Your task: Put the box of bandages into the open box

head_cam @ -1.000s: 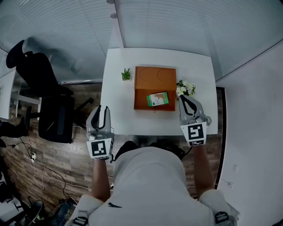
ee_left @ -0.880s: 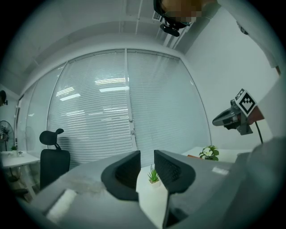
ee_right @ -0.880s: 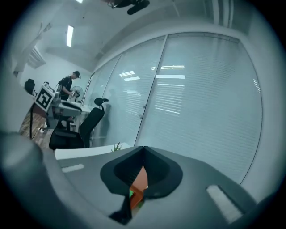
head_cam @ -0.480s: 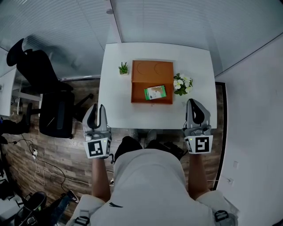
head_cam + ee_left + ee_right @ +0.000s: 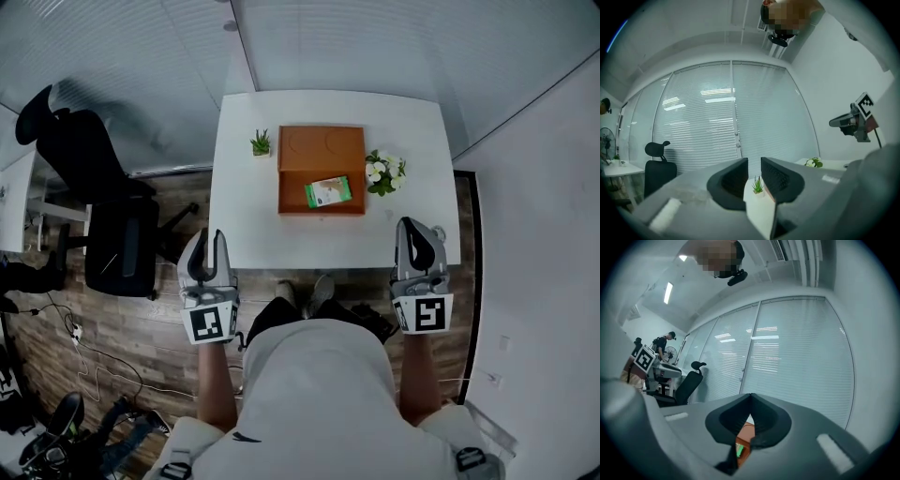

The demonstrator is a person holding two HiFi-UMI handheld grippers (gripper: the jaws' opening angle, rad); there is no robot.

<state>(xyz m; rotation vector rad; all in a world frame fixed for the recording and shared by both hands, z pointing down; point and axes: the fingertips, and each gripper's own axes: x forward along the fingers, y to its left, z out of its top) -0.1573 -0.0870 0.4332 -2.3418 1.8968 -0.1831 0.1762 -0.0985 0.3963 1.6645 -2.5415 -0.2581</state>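
Looking down, head view: the white table [image 5: 253,234] carries the open box [image 5: 322,150], orange, with the box of bandages [image 5: 328,191] lying in its nearer half.
Beside the open box: a small plant [image 5: 261,143] sits just off its far left corner and white flowers [image 5: 385,172] just off its right side.
Grippers from above: the left gripper [image 5: 208,242] hangs over the wood floor off the table's near left corner. The right gripper [image 5: 412,230] is at the near right edge. Both are well apart from the open box.
Left gripper view: the jaws stand a little apart with nothing held, and the plant shows far off through the gap. Only this view shows that gap.
Right gripper view: the jaws meet tip to tip, empty. Below them show slivers of the open box and the green bandage box. A distant person [image 5: 663,345] appears here alone.
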